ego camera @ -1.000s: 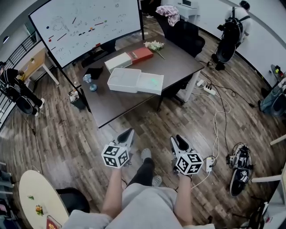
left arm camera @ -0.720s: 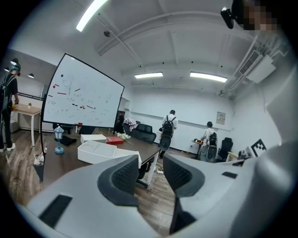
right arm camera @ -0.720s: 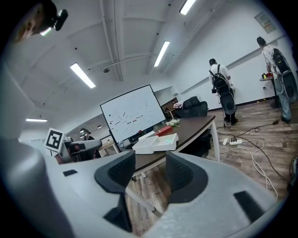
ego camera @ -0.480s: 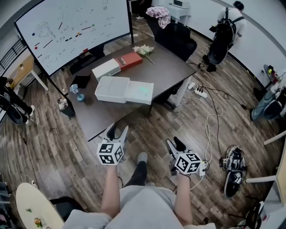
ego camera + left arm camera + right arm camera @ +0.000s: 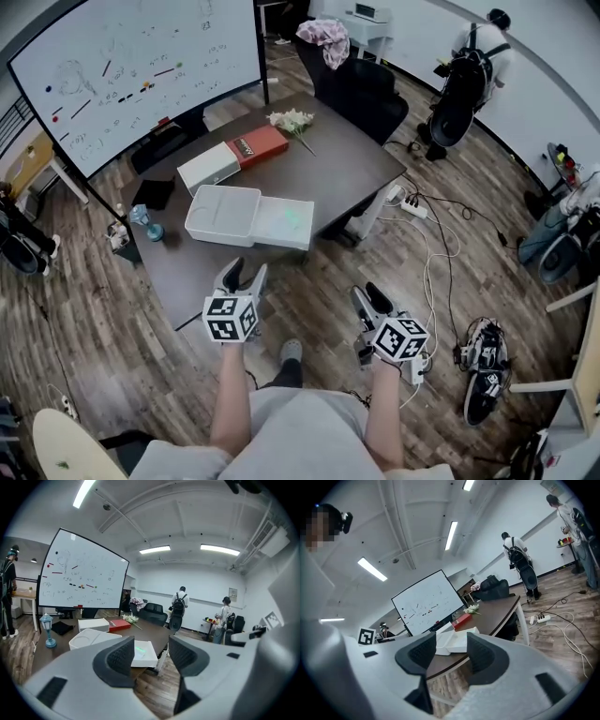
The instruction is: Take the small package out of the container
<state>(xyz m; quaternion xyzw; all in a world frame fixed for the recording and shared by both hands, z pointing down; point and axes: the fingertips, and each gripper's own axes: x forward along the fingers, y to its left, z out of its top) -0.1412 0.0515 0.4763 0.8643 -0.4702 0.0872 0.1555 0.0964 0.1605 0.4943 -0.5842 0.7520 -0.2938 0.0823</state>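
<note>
Both claws have come forward toward the counter [image 5: 347, 159], and their jaws have just been opening. The left claw [image 5: 242, 274] stands partly open at the counter's near edge, with nothing between its pads. The right claw [image 5: 368, 298] gapes wide over the floor, also empty. The white container [image 5: 223, 214] lies on the counter just ahead of the left claw, and ahead and to the left of the right claw, touched by neither. A flat white tray [image 5: 287, 226] with a green glow abuts it. I cannot make out the package.
</note>
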